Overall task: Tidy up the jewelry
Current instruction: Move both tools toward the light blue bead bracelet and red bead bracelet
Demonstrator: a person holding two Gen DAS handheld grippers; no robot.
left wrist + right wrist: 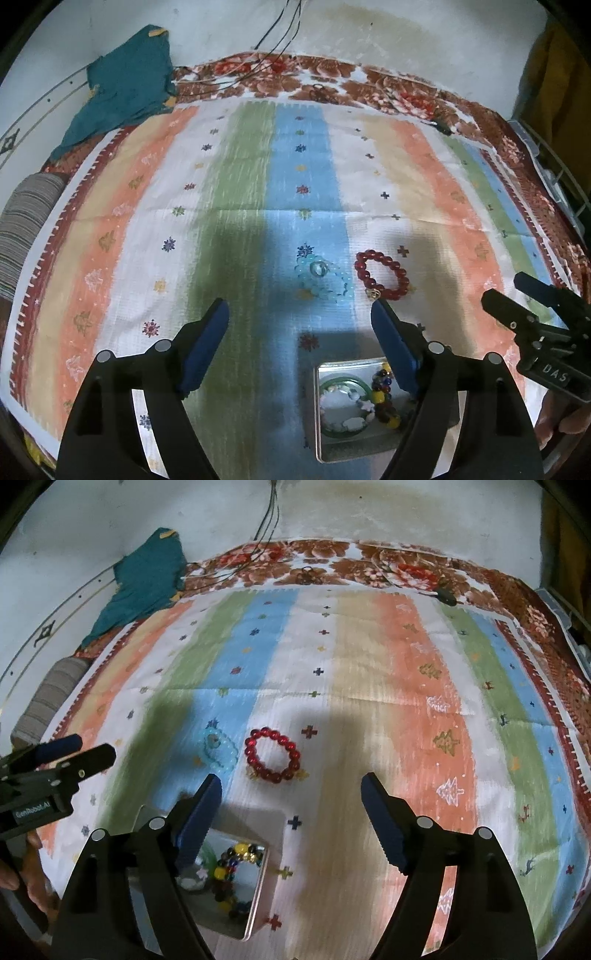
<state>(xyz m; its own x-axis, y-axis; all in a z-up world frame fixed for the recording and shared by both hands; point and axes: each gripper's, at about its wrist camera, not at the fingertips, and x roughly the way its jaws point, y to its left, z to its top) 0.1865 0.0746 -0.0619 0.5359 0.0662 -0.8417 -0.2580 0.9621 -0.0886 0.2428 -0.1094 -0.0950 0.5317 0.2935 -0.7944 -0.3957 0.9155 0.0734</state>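
Jewelry lies on a big striped cloth (236,192) that covers most of a bed with a flowery brown cover (369,81) under it. A teal cloth (125,88) is bunched at the far left corner, by the white wall.

Nearer in, a shiny square tin (319,417) sits open on the cloth. Inside it are a green bangle (338,382), a pale bracelet with white pieces (351,424) and a string of many-coloured beads (380,391).

Beyond the tin, a red bead bracelet (273,755) lies flat in a ring. Just beside it, on the blue stripe, is a clear blue bead bracelet (325,277), hard to see against the cloth.

The left gripper (299,321) has its fingers spread wide with nothing between them. The right gripper (291,797) is spread wide and empty too.

Only the left view shows the whole inside of the tin; in the right view a finger covers part of it. Each view shows the other gripper at its side edge, with a hand (22,871) on the handle.

Lots of bare cloth lies all around the bracelets.
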